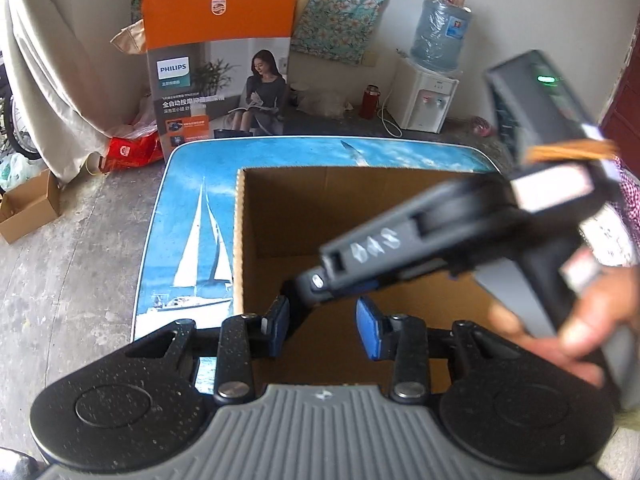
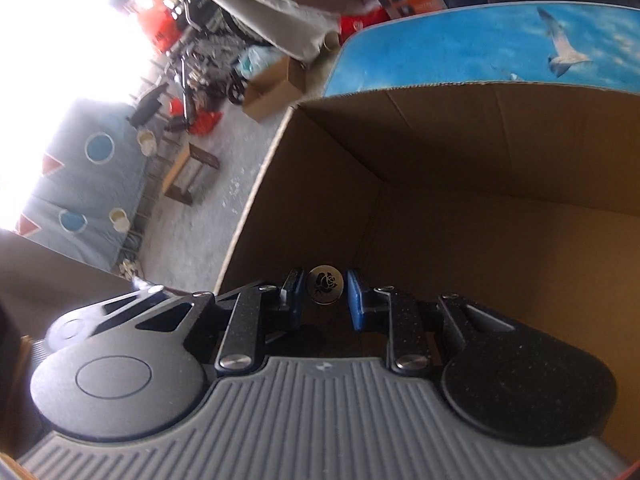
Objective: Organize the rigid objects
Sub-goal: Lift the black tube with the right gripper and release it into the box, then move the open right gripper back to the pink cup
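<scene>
An open cardboard box (image 1: 280, 208) stands on a table with a blue sailboat print (image 1: 192, 208). My left gripper (image 1: 322, 324) is open and empty above the box's near edge. My right gripper (image 2: 324, 300) reaches down into the box (image 2: 460, 168); its blue pads (image 2: 356, 300) sit on either side of a round gold-coloured cap with a black rose (image 2: 325, 283). In the left wrist view the right gripper's body (image 1: 400, 248) crosses in from the right, held by a hand (image 1: 580, 320). What hangs below the cap is hidden.
A tall orange Philips carton (image 1: 218, 60) and a water dispenser (image 1: 432, 72) stand on the floor behind the table. A small open carton (image 1: 28, 208) lies on the concrete floor at left. Clutter and a bicycle (image 2: 200, 52) show at far left.
</scene>
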`<control>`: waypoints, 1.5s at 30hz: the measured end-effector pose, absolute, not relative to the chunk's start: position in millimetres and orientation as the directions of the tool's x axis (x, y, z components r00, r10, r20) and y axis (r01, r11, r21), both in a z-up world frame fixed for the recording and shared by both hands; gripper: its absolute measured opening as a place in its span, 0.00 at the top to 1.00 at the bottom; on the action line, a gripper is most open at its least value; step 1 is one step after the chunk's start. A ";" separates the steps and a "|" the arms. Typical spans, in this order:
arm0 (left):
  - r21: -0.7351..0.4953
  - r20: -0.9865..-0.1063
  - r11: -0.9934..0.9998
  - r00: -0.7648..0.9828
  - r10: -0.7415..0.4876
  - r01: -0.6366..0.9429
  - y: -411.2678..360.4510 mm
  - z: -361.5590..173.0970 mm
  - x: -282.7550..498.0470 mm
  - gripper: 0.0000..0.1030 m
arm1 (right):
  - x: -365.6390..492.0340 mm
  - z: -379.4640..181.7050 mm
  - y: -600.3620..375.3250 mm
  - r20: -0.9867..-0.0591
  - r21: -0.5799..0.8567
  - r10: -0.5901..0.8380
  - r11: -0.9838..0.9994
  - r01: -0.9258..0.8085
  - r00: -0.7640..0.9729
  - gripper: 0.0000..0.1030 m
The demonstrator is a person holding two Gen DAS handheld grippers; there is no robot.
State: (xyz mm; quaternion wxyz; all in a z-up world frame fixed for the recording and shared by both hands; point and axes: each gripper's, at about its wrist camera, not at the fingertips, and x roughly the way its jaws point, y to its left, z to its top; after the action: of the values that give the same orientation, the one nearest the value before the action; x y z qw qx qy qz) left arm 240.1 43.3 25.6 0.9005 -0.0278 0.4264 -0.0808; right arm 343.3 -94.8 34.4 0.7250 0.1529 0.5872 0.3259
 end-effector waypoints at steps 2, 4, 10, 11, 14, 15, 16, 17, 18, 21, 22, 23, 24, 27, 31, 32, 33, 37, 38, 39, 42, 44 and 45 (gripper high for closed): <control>-0.126 -0.754 0.985 0.634 -0.170 0.115 43.2 28.7 239.6 0.59 | 357.8 36.2 -84.3 -0.766 0.575 0.633 0.754 -0.317 0.115 0.77; -0.130 -0.738 0.986 0.653 -0.169 0.108 44.4 31.8 236.3 0.54 | 371.4 38.4 -76.7 -0.776 0.543 0.609 0.777 -0.319 0.163 0.71; -0.161 -0.683 0.980 0.703 -0.198 0.120 46.8 50.5 213.9 0.46 | 385.4 56.3 -84.5 -0.736 0.546 0.622 0.778 -0.310 0.266 0.42; -0.163 -0.671 0.978 0.713 -0.206 0.129 45.9 55.1 207.9 0.45 | 380.2 63.5 -89.9 -0.727 0.545 0.625 0.777 -0.315 0.284 0.42; -0.153 -0.628 0.975 0.746 -0.221 0.160 40.7 69.9 185.3 0.40 | 351.8 89.8 -116.9 -0.690 0.550 0.640 0.767 -0.330 0.339 0.42; -0.147 -0.613 0.974 0.757 -0.226 0.173 38.2 74.5 176.9 0.38 | 339.1 99.6 -128.5 -0.674 0.555 0.647 0.762 -0.334 0.356 0.42; -0.143 -0.600 0.972 0.765 -0.233 0.184 35.8 78.7 168.1 0.36 | 325.2 110.0 -140.0 -0.659 0.557 0.653 0.757 -0.341 0.372 0.42; -0.139 -0.588 0.971 0.772 -0.239 0.194 33.1 82.6 159.6 0.35 | 309.0 119.7 -154.7 -0.640 0.560 0.660 0.752 -0.349 0.394 0.42; -0.137 -0.577 0.969 0.778 -0.248 0.206 30.6 86.2 150.3 0.33 | 291.3 130.0 -168.6 -0.619 0.560 0.666 0.746 -0.360 0.417 0.42; -0.137 -0.553 0.959 0.784 -0.282 0.249 23.4 91.5 124.1 0.31 | 238.3 152.4 -208.7 -0.563 0.551 0.670 0.741 -0.383 0.484 0.42; -0.137 -0.550 0.954 0.781 -0.296 0.265 20.9 91.4 116.4 0.29 | 220.4 155.3 -221.1 -0.547 0.551 0.669 0.740 -0.385 0.503 0.42; -0.139 -0.550 0.951 0.777 -0.306 0.276 18.6 90.3 109.8 0.28 | 201.8 156.1 -235.4 -0.533 0.550 0.667 0.741 -0.385 0.521 0.42; -0.143 -0.552 0.947 0.771 -0.318 0.288 15.8 88.0 102.2 0.28 | 184.0 155.3 -244.9 -0.522 0.550 0.662 0.743 -0.381 0.537 0.42; -0.151 -0.575 0.934 0.740 -0.349 0.324 6.8 73.8 85.7 0.28 | 135.8 141.1 -270.1 -0.500 0.562 0.642 0.751 -0.346 0.582 0.42; -0.160 -0.624 0.912 0.677 -0.389 0.377 -8.7 43.6 72.1 0.28 | 85.2 109.6 -285.5 -0.496 0.586 0.612 0.760 -0.281 0.616 0.42; -0.164 -0.639 0.907 0.659 -0.397 0.388 -13.0 36.0 69.8 0.28 | 75.9 101.0 -287.3 -0.494 0.601 0.611 0.754 -0.266 0.619 0.42; -0.167 -0.652 0.903 0.643 -0.402 0.395 -17.5 28.6 67.8 0.28 | 68.1 92.3 -287.8 -0.492 0.618 0.613 0.746 -0.249 0.618 0.42; -0.178 -0.696 0.901 0.596 -0.400 0.397 -31.4 1.0 60.7 0.28 | 47.5 61.6 -287.9 -0.501 0.669 0.625 0.719 -0.190 0.599 0.44; -0.177 -0.703 0.901 0.590 -0.396 0.395 -34.0 -3.7 61.2 0.28 | 43.4 55.6 -288.5 -0.504 0.680 0.630 0.711 -0.179 0.590 0.44; -0.173 -0.709 0.903 0.586 -0.391 0.393 -36.4 -7.7 61.3 0.29 | 40.3 50.5 -289.4 -0.508 0.688 0.636 0.705 -0.170 0.582 0.45; -0.170 -0.719 0.904 0.578 -0.385 0.391 -41.0 -16.5 61.8 0.29 | 35.7 42.3 -288.5 -0.515 0.701 0.643 0.697 -0.155 0.567 0.45; -0.166 -0.724 0.907 0.576 -0.379 0.388 -43.1 -20.7 61.3 0.29 | 33.1 40.1 -289.5 -0.513 0.704 0.645 0.694 -0.152 0.567 0.45; -0.161 -0.727 0.908 0.576 -0.374 0.386 -44.0 -22.6 59.3 0.29 | 32.2 39.5 -289.3 -0.512 0.705 0.645 0.693 -0.152 0.567 0.45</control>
State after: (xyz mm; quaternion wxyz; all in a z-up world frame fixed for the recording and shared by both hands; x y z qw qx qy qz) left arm 59.3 -44.0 -22.6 0.8878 0.0076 0.4074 -0.2139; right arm 32.2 -289.3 39.5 0.8293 0.3097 0.3983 0.2403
